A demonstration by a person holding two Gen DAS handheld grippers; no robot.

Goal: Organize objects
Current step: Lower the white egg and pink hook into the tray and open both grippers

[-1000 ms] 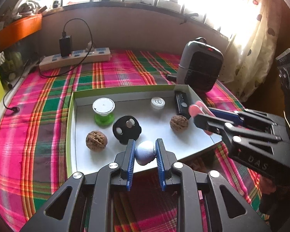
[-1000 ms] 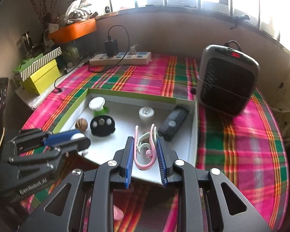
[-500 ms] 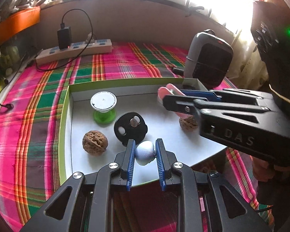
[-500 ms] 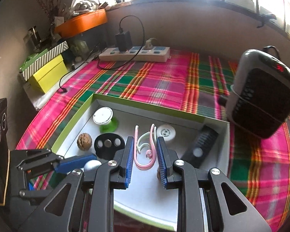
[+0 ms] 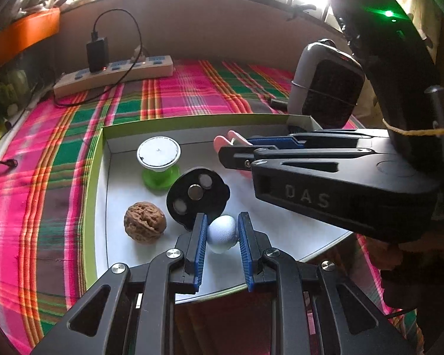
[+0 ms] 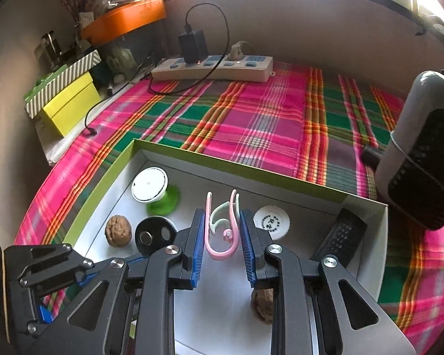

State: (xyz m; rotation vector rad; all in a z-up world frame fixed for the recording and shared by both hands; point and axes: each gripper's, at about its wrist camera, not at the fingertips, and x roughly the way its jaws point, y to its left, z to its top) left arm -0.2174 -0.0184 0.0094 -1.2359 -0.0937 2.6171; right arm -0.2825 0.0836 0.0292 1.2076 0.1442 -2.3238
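Left tongs (image 5: 222, 230) grip a pale ball (image 5: 222, 233); right tongs (image 6: 222, 230) pinch pink clips (image 6: 222, 230), both over the white tray (image 6: 367, 266). Beyond lie a walnut (image 5: 145, 222), plaid-covered worktop (image 6: 251, 118), power strip (image 6: 213, 68), probably a heater (image 5: 328, 88), then the bright window.

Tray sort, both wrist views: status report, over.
Left gripper shut on pale ball. Right gripper shut on pink clip. Both over tray. Walnut lies under the right gripper.
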